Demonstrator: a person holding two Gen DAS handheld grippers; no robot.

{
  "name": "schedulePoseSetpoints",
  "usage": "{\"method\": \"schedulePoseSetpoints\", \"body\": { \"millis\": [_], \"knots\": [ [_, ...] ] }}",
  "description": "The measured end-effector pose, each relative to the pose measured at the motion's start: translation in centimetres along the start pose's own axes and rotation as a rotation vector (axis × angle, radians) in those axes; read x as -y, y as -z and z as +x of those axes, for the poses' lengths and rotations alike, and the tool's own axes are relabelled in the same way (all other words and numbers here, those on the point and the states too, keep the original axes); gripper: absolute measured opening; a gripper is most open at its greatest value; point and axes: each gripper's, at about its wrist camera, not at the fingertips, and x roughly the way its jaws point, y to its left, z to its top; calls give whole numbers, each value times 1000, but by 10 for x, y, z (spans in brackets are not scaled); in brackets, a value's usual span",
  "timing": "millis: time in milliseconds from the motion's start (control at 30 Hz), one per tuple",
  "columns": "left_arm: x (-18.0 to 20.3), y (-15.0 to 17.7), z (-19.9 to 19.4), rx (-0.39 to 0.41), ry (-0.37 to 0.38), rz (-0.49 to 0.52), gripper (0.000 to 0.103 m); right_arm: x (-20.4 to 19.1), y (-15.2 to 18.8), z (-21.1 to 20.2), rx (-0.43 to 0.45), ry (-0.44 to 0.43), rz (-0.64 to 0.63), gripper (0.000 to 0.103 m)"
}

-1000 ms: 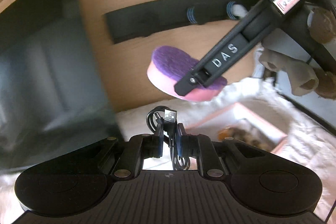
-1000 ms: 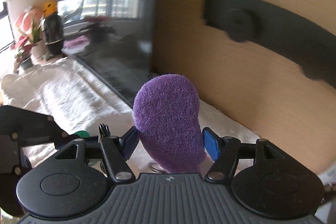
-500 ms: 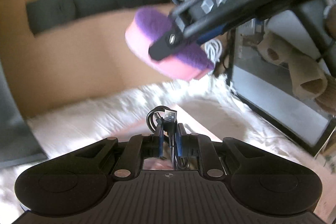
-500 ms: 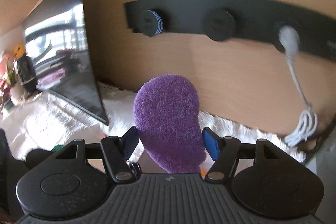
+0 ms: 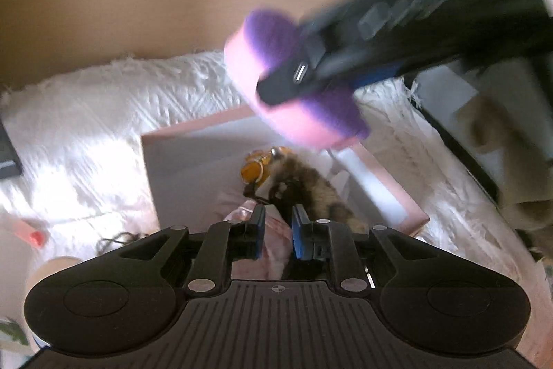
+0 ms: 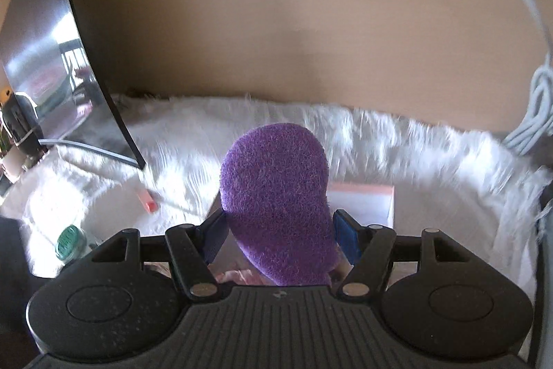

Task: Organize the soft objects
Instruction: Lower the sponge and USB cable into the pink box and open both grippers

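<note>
A pink box (image 5: pixel 193 130) sits on a white fluffy rug, with a brown furry toy (image 5: pixel 311 185), an orange object (image 5: pixel 254 170) and pink cloth (image 5: pixel 273 241) inside. My left gripper (image 5: pixel 279 225) hovers over the box and its jaws are opening. A black cable (image 5: pixel 276 196) lies just ahead of its fingertips on the toy, and the pads no longer press it. My right gripper (image 6: pixel 280 230) is shut on a purple-topped pink sponge (image 6: pixel 276 196). From the left wrist, that sponge (image 5: pixel 242 71) hangs above the box's far edge.
The white rug (image 6: pixel 397 144) runs up to a wooden wall (image 6: pixel 311 23). A dark screen (image 6: pixel 52 75) stands at the left and a coiled white cord (image 6: pixel 532 120) hangs at the right. A green-lidded jar (image 6: pixel 69 241) and a small red item (image 6: pixel 148 201) lie on the rug.
Both grippers have come down and tipped towards the pink box. The left jaws have widened and the black cable has slipped forward out of their grip. The sponge stays clamped.
</note>
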Motion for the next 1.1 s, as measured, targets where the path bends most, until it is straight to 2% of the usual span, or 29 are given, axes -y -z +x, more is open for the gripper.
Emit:
{"method": "schedulePoseSetpoints", "body": {
  "millis": [167, 300, 433, 533, 667, 767, 900, 967, 1100],
  "knots": [
    [-5, 5, -18, 12, -7, 15, 19, -6, 8, 42, -91, 8, -1, 66],
    [-16, 16, -22, -1, -15, 6, 19, -15, 18, 80, -169, 72, -18, 66],
    [-24, 22, -27, -7, -12, -10, 19, -20, 27, 93, -189, 88, -31, 65],
    [-29, 25, -28, 2, -9, -22, 19, -19, 28, 90, -195, 80, -31, 65],
    [-38, 25, -43, 44, 18, -89, 19, -16, 19, 74, -199, 12, -43, 68],
    [-51, 26, -49, 86, 88, -182, 19, -15, 5, 44, -134, -8, -35, 79],
    [-73, 21, -62, 126, 129, -275, 19, -21, -15, 13, -68, 23, -34, 80],
    [-86, 16, -76, 154, 99, -288, 19, -27, -23, 2, -44, 35, -40, 80],
    [-122, 6, -112, 195, -29, -290, 19, -47, -41, -14, -9, 35, -100, 80]
  ]
}}
